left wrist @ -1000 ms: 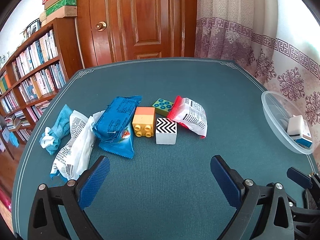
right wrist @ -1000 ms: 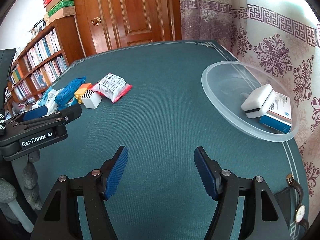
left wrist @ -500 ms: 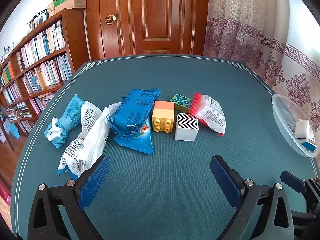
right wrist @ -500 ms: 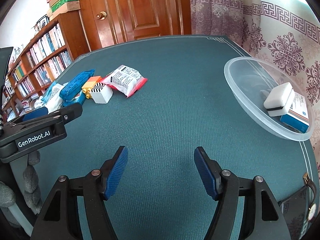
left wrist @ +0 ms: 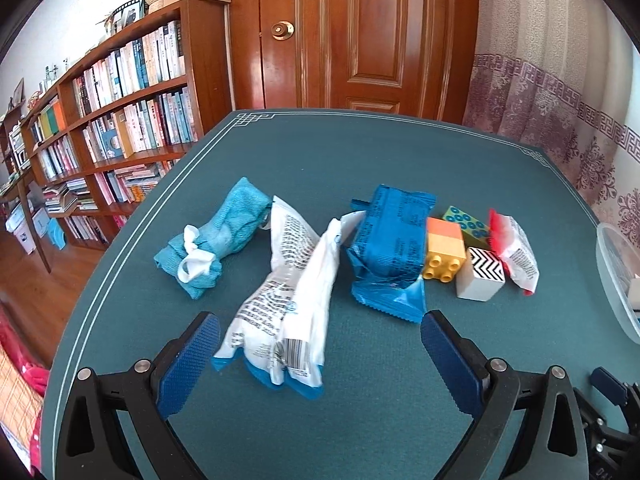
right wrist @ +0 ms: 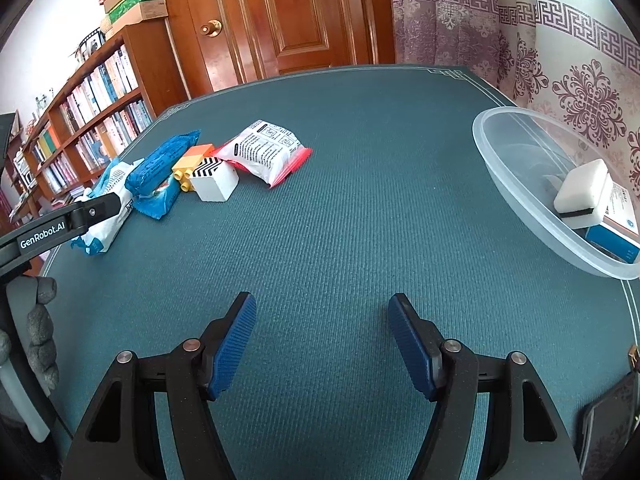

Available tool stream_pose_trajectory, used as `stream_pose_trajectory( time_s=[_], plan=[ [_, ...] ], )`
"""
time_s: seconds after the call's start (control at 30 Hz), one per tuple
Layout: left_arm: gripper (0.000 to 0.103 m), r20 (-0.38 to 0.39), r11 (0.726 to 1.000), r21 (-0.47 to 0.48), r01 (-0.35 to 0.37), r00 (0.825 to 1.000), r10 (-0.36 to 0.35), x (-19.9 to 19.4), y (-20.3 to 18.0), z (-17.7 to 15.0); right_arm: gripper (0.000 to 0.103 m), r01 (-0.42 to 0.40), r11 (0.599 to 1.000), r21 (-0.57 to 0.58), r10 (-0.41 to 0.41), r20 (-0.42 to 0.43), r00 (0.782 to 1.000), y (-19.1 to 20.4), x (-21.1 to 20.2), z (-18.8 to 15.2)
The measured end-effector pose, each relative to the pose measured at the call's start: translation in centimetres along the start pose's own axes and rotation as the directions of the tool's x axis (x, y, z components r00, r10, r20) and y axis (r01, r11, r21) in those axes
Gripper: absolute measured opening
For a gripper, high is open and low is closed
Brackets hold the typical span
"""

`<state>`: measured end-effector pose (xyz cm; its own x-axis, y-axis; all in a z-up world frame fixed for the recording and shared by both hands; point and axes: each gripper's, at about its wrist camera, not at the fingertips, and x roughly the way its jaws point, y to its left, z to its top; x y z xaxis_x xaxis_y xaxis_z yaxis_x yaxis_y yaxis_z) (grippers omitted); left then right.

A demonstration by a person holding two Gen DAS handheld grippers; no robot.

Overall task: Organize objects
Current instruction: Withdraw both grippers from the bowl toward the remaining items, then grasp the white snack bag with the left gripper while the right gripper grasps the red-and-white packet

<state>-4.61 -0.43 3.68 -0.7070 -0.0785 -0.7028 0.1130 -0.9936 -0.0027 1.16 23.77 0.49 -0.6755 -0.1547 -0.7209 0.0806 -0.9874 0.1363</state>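
My left gripper [left wrist: 320, 332] is open, its fingers on either side of the near end of a white printed packet [left wrist: 288, 312]. Beyond lie a blue rolled cloth [left wrist: 224, 236], a blue snack pack [left wrist: 392, 240], an orange-yellow brick [left wrist: 444, 252], a zigzag cube [left wrist: 482, 276], a green dotted block [left wrist: 466, 220] and a red-edged white packet [left wrist: 514, 248]. My right gripper [right wrist: 322, 320] is open and empty over bare table. A clear bowl [right wrist: 516, 184] at the right holds a white block [right wrist: 582, 188] and a blue-white box [right wrist: 618, 224].
The green table [right wrist: 340, 220] has a white border line near its edge. A bookshelf [left wrist: 120, 120] and a wooden door [left wrist: 360, 32] stand behind. A dark object [right wrist: 608, 432] lies at the table's near right corner. The left gripper's body [right wrist: 60, 228] shows at left.
My left gripper has moved left and forward to the white printed packet, which now lies between its fingers. The right gripper's view has shifted slightly; it stays open.
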Motion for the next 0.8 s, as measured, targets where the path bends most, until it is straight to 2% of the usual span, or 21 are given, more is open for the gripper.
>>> stream_pose_trajectory(
  time_s=[0.17, 0.47, 0.53, 0.63, 0.8],
  plan=[
    [0.102, -0.035, 0.998, -0.048, 0.027, 0.999, -0.029, 1.2, 2.1, 0.6, 0.071, -0.004, 1.0, -0.004, 0.004, 0.009, 1.0, 0.0, 0.0, -0.1],
    [0.101, -0.051, 0.998, -0.045, 0.045, 0.998, -0.047, 3.0, 3.0, 1.3, 0.072, -0.015, 1.0, 0.001, 0.015, 0.013, 1.0, -0.1, 0.0, -0.1],
    [0.097, -0.056, 0.997, -0.042, 0.061, 0.996, -0.063, 3.3, 3.1, 1.4, 0.073, -0.015, 1.0, 0.001, 0.015, 0.013, 1.0, -0.1, 0.0, -0.1],
    [0.084, -0.074, 0.996, -0.037, 0.079, 0.994, -0.081, 3.9, 3.0, 1.5, 0.073, -0.014, 1.0, 0.0, 0.014, 0.013, 1.0, -0.1, 0.0, -0.1],
    [0.069, -0.092, 0.992, -0.037, 0.117, 0.988, -0.12, 4.4, 2.8, 1.3, 0.073, -0.012, 1.0, -0.002, 0.012, 0.013, 1.0, -0.1, 0.0, -0.1]
  ],
)
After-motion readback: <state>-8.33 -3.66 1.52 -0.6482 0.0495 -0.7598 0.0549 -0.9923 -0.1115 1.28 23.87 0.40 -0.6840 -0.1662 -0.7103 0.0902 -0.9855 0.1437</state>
